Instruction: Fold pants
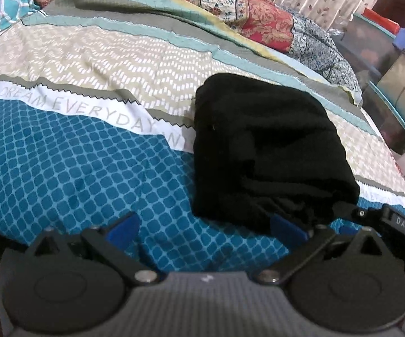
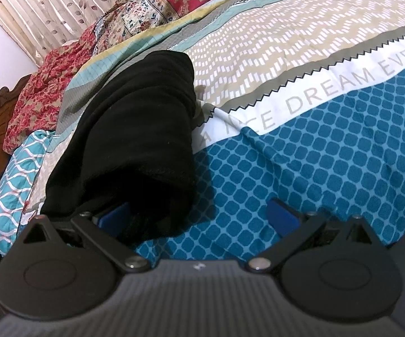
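Left wrist view first: the left gripper (image 1: 206,227) has its jaws spread wide with nothing between them, only the blue-checked bedspread (image 1: 76,168) showing in the gap, and its right blue pad sits right at the near hem of the black pants (image 1: 269,146), touching or almost touching, I can't say which. From the right wrist view the right gripper (image 2: 199,214) is just as wide open and holds nothing; its left pad is tucked against the near end of the same bundle, which partly hides it. In the left view, part of the right gripper pokes in at the far right edge, so the two tools are close together at the bundle's near end. The pants lie on the bed as a compact, thick stack, already doubled over several times by the look of it, straddling the white lettered band and the beige patterned stripe, with the patchwork quilt (image 1: 238,8) and curtain (image 2: 34,8) well beyond. The cloth looks soft, limp and light, a knit that will sag and slide open if lifted by one layer alone. I'd judge the sound hold is the near edge, pinching all layers together, one gripper at each corner, to finish or square the fold.
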Action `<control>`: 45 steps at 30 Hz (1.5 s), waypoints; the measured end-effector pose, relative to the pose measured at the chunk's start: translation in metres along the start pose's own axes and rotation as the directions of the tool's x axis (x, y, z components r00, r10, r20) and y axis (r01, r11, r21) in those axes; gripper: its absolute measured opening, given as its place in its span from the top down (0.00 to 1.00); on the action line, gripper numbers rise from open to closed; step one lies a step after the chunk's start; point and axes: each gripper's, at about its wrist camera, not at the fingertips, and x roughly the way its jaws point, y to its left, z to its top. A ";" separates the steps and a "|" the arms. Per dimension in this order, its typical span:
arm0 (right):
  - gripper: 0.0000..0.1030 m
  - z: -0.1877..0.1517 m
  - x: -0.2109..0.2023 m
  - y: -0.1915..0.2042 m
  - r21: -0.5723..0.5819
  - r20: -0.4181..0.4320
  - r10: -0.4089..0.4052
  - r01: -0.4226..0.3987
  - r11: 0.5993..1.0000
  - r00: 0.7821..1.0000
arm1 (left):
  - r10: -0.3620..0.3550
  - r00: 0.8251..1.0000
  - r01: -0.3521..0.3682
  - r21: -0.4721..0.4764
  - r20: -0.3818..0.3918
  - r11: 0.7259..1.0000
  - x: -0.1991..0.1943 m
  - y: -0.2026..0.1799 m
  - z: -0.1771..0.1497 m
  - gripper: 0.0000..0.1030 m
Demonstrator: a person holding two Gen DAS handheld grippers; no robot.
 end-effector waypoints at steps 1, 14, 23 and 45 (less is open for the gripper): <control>0.00 0.000 0.000 0.000 0.003 0.002 0.001 -0.001 1.000 1.000 | 0.003 1.000 -0.003 -0.002 0.010 1.000 -0.002 -0.001 0.000 0.00; 0.00 0.003 0.002 0.000 -0.022 -0.007 -0.010 0.010 1.000 1.000 | 0.084 0.996 -0.086 0.044 0.042 0.995 -0.008 -0.008 0.002 0.00; 0.00 0.004 0.002 -0.002 -0.022 -0.007 -0.004 0.004 1.000 1.000 | 0.120 0.991 -0.125 0.101 0.050 0.987 -0.010 -0.013 0.003 0.00; 0.00 0.024 -0.010 -0.016 0.022 0.109 0.009 -0.012 1.000 0.994 | 0.025 0.998 -0.028 0.037 0.065 0.999 0.003 0.003 0.061 0.00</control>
